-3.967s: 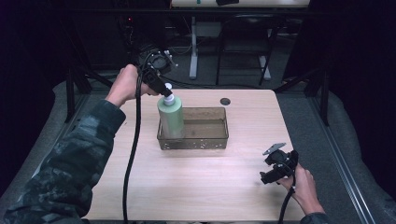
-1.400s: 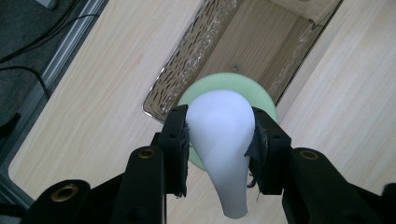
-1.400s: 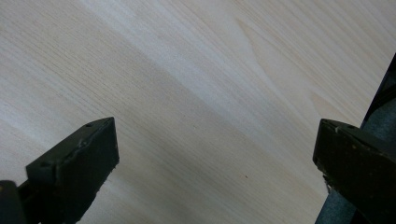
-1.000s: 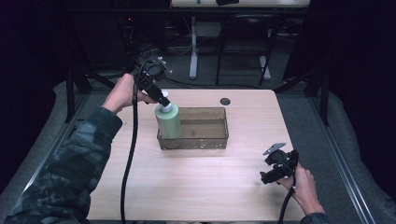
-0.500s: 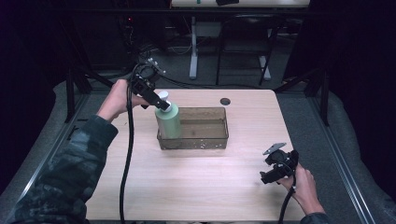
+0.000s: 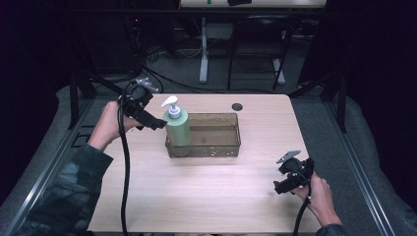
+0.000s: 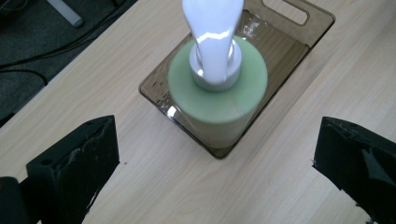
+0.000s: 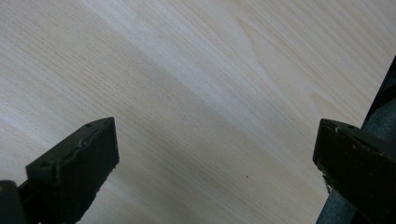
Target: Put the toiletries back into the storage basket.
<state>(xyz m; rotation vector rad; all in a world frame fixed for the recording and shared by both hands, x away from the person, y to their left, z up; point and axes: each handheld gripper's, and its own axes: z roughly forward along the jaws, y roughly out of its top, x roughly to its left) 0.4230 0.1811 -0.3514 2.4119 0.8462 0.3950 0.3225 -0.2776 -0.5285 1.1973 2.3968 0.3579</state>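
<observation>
Desk (image 6: 206, 196): light wood top, takes up most of the high view, dark floor and cables around it. Small round hole (image 6: 237, 106) in the desk near the far edge, about 1 o'clock from the tray.

Tray (image 6: 216, 147): smoky clear plastic, rectangular, long side across the desk, sits a little beyond desk centre. In the left gripper view its cut-out handle (image 7: 293, 10) shows at the far end.

Soap bottle (image 6: 177, 129): pale green cylinder with white pump (image 6: 170, 105), upright inside the tray at its 9 o'clock end, close against that end wall. Nozzle points toward 9 o'clock in the high view. In the left gripper view the bottle (image 7: 217, 100) is seen from above, centred ahead between the two jaws, nozzle running up to 12 o'clock.

Left tongs (image 6: 158, 124): held by the person's left hand (image 6: 109, 126) at 9 o'clock of the bottle, jaws aimed at it, tip just beside the bottle's shoulder. Released: jaws spread wide, each well clear of the bottle, nothing gripped. Cable (image 6: 123, 187) hangs down across the desk to the near edge.

Right tongs (image 6: 281, 186): in the right hand (image 6: 319, 194) at roughly 4 o'clock from the tray, near the desk's near right corner, well apart from tray and bottle. Released too: right gripper view shows jaws wide apart over bare desk wood (image 8: 196, 93), holding nothing.
</observation>
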